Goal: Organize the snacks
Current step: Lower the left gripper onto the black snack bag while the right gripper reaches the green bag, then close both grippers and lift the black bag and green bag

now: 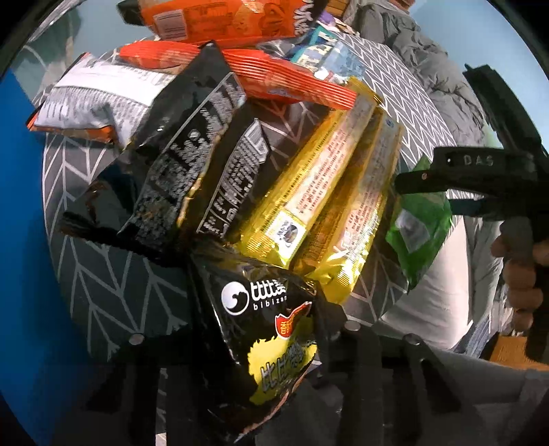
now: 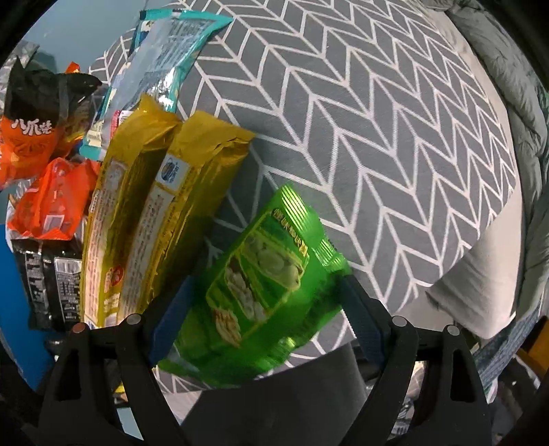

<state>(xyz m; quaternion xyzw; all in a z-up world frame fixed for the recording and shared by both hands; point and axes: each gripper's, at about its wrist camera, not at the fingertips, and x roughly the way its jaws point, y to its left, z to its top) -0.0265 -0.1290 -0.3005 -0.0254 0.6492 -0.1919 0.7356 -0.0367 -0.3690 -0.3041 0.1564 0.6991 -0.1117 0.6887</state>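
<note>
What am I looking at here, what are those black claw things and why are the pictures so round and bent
No robot here: a person holds a two-finger gripper in each hand, and each carries a fisheye camera looking along its fingers, which bends the view. One picture is from the left gripper, the other from the right gripper. Both look down on a grey patterned cloth strewn with snacks: two gold packs, orange bags and black ones. The left gripper is shut on a black snack bag. The right gripper's jaws stand apart around a green snack bag; whether they press it is unclear. In the left view you also see the person's hand holding the right gripper.
</note>
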